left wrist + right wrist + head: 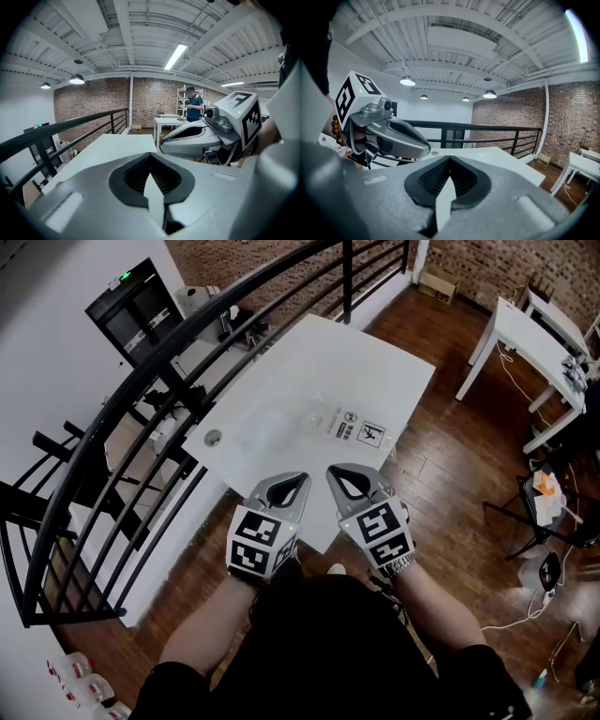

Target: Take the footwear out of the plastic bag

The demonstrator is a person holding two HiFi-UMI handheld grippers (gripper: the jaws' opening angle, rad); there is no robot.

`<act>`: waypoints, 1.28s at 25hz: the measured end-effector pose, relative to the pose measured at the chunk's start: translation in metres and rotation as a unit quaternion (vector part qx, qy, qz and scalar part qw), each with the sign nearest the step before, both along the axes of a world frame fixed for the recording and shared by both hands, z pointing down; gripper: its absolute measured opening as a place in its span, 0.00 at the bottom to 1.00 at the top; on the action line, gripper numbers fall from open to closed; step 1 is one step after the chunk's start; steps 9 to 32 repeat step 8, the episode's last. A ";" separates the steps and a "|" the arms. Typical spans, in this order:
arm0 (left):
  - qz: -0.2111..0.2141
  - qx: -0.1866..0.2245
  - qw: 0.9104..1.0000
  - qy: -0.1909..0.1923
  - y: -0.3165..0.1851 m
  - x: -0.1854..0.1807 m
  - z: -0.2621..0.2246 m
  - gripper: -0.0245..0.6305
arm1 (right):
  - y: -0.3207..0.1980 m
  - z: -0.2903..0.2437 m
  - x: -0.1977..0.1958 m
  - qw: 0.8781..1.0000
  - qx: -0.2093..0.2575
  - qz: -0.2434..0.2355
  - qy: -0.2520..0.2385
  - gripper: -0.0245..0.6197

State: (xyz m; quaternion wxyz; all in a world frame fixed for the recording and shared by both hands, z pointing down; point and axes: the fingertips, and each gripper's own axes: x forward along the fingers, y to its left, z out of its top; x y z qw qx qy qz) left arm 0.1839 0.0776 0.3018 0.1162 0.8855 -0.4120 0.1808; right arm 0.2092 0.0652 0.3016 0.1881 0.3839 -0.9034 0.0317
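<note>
While the left claw (301, 478) and right claw (334, 471) are hovering shut and empty side by side at the tabletop's (375, 367) near edge, the clear bag (295, 426) is lying mid-tabletop ahead.

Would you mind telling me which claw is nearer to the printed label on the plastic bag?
Right. The right claw sits just below the printed label; the left claw is farther off, to the label's lower left.
</note>
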 end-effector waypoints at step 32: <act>0.002 0.003 1.000 -0.006 0.000 0.001 0.002 0.06 | -0.001 0.001 0.000 1.000 0.000 0.001 -0.002 0.03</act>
